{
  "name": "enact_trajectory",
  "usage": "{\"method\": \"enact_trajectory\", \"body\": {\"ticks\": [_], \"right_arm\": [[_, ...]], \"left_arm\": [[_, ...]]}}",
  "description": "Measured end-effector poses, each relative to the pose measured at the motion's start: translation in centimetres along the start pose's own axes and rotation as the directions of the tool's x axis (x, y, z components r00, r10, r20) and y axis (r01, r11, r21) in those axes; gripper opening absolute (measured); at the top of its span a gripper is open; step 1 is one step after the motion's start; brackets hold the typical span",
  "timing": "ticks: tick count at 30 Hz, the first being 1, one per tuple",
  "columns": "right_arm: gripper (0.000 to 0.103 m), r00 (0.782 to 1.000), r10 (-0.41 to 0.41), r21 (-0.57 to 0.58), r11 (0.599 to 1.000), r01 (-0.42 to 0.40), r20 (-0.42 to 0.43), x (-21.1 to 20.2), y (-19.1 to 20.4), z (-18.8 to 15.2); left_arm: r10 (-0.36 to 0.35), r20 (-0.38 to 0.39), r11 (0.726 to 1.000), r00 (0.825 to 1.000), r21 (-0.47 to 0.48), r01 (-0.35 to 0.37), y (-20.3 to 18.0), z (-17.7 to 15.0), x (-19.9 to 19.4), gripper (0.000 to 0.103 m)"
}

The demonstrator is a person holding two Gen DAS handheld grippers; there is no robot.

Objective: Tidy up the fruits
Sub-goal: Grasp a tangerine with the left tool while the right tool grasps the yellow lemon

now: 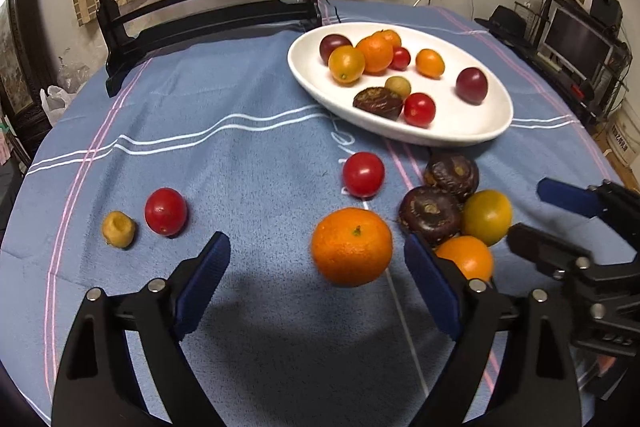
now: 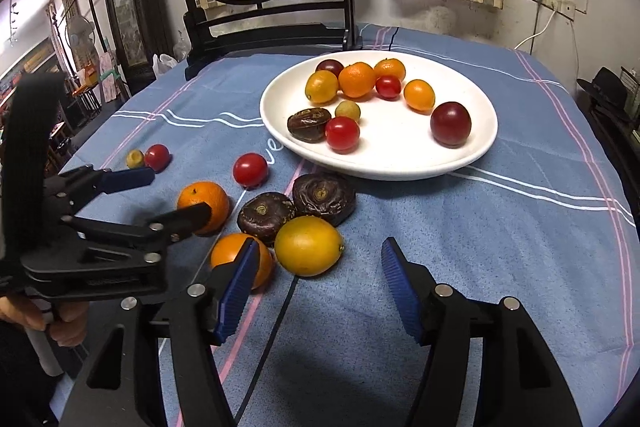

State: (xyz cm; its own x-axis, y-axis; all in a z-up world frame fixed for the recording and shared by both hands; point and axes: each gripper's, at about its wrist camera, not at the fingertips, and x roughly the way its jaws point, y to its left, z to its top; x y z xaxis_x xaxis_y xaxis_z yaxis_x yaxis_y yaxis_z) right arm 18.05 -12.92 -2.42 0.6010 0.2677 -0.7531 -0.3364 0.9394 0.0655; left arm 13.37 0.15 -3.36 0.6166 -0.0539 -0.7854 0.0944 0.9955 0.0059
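Note:
A white oval plate holds several fruits. Loose on the blue cloth lie a mandarin, two red tomatoes, a small yellow fruit, two dark water chestnuts, a yellow kumquat and an orange fruit. My left gripper is open and empty, the mandarin just ahead between its fingers. My right gripper is open and empty, the yellow kumquat just ahead of it.
A black wooden stand with a round painted screen stands at the table's far edge, behind the plate. The table edge curves away on the left. Shelves and electronics stand to the right beyond the table.

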Motion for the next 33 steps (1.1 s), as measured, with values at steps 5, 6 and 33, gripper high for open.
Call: {"method": "enact_trajectory", "body": {"ticks": [5, 6, 33], "right_arm": [[0.064, 1.000, 0.004, -0.009, 1.000, -0.004, 0.005, -0.1, 0.2, 0.0], [0.064, 1.000, 0.004, -0.010, 1.000, -0.004, 0.005, -0.1, 0.3, 0.0], [0.063, 0.996, -0.064, -0.133, 0.990, 0.055, -0.067, 3.8, 1.7, -1.1]], "left_arm": [[-0.059, -0.010, 0.998, 0.998, 0.011, 0.059, -0.5, -0.1, 1.1, 0.070], [-0.071, -0.011, 0.997, 0.997, 0.024, 0.072, -0.8, -0.2, 1.3, 0.058], [-0.098, 0.036, 0.994, 0.995, -0.044, 0.100, 0.4, 0.2, -1.3, 0.042]]}}
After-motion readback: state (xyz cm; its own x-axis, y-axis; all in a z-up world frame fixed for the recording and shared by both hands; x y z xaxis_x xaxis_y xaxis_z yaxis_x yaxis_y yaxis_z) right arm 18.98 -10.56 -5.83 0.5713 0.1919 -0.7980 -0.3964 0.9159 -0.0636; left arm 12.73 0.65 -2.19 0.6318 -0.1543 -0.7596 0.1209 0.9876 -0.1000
